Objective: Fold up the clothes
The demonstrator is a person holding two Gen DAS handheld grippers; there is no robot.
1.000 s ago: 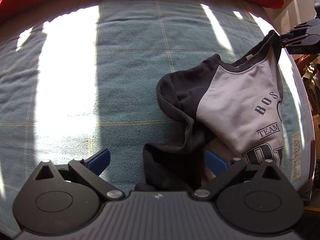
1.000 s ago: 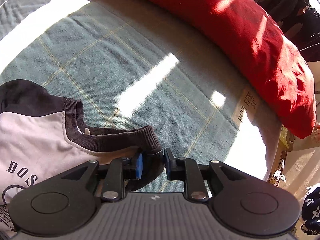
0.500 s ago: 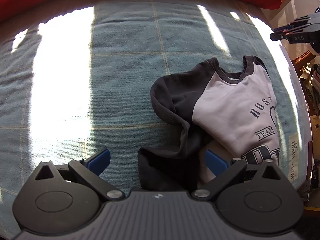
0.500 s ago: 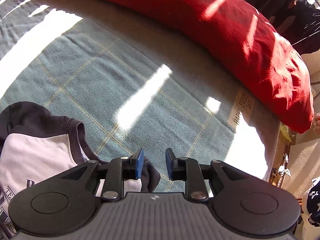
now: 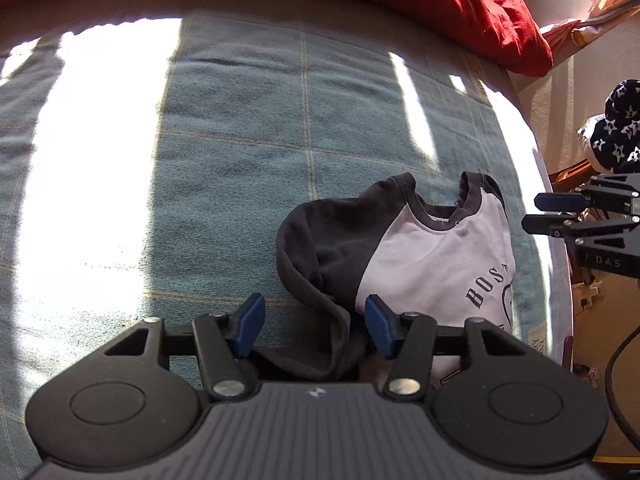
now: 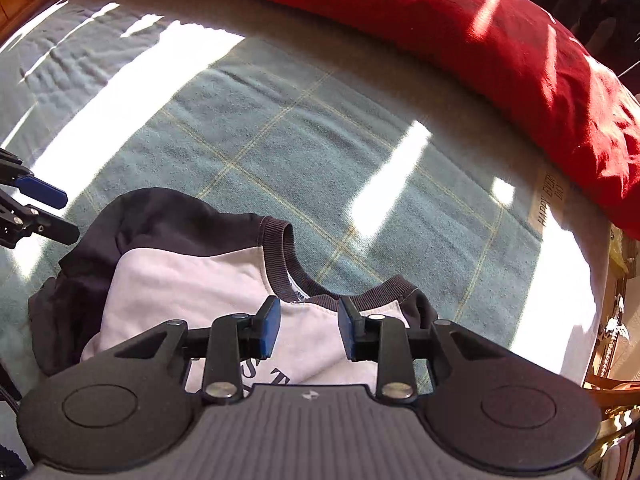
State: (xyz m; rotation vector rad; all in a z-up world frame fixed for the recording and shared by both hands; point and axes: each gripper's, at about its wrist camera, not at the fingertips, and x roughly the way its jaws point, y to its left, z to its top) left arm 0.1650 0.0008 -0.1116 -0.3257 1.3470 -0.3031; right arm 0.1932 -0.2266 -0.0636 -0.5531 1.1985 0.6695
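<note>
Our left claw (image 5: 314, 326) is closing with a dark fold of the sweatshirt (image 5: 420, 264) between its blue pads, which do not yet press it; our right claw (image 6: 308, 330) is opening above the collar (image 6: 320, 280), holding nothing. We see the sweatshirt bunched on the green blanket (image 5: 240, 140) – one sleeve crumpled under, print side up. We judge the folding barely begun – spreading flat comes first.

Sweatshirt (image 5: 432, 264) chest print: "BOS" is showing in dark letters, the rest running out of view.
Blanket (image 6: 280, 140) edge label: "HAPPY EVERY DAY" is reading sideways.
Right gripper (image 5: 538, 212) body: "DAS" is showing in pale letters.
</note>
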